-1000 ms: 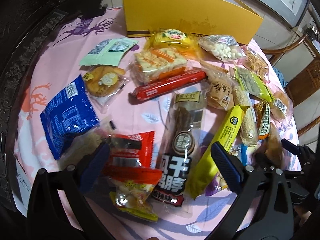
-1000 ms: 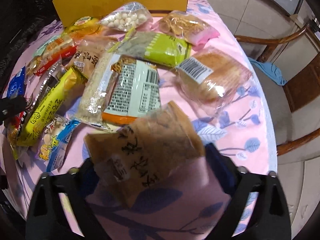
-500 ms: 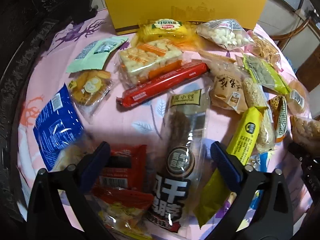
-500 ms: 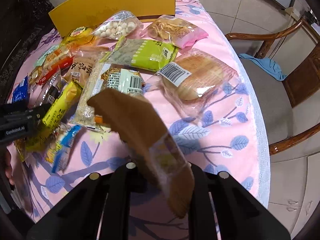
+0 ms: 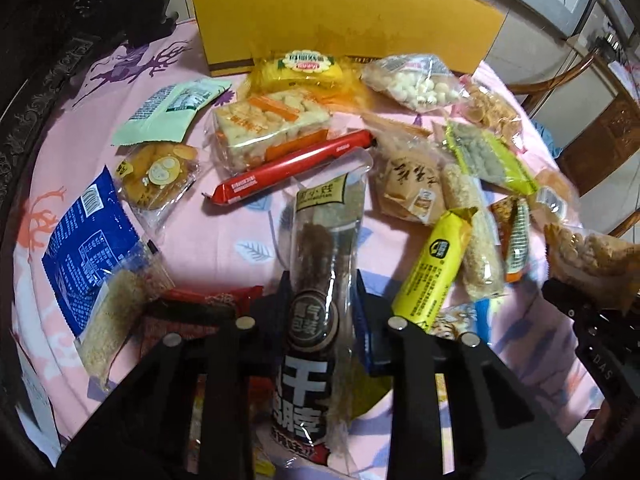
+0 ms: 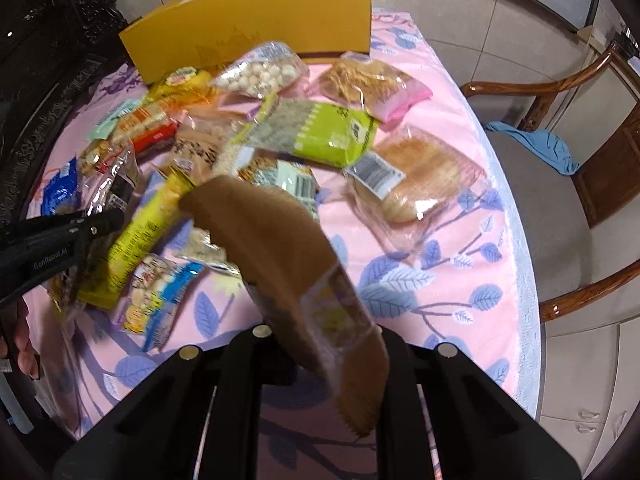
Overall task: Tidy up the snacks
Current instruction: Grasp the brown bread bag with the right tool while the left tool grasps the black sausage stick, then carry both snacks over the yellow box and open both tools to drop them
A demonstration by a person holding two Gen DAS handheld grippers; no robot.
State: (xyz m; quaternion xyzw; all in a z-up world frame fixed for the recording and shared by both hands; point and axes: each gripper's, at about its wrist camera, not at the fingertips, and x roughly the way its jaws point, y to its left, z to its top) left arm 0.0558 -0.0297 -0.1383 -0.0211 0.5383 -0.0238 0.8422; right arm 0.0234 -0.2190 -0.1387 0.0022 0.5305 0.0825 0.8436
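My left gripper is closed on a long clear packet of dark dried meat, pinched around its middle. Its long axis runs straight away from me along the fingers, the beige label end pointing toward the yellow box and the black end with big white characters trailing under the gripper. The far end lifts off the cloth, just short of the red sausage stick that lies slantwise across its path.

My right gripper is clamped on a brown paper-look snack bag with a clear window near the fingers. This bag tilts up and to the left, its rounded far end hanging above the yellow wrapped bar; its serrated near edge droops past the fingers. It is blurred, so I cannot read its print.

Both packets are held above a round table under a pink tablecloth printed with blue leaves, crowded with other snacks. A wooden chair with a blue cloth on its seat stands at the right on a pale tiled floor.
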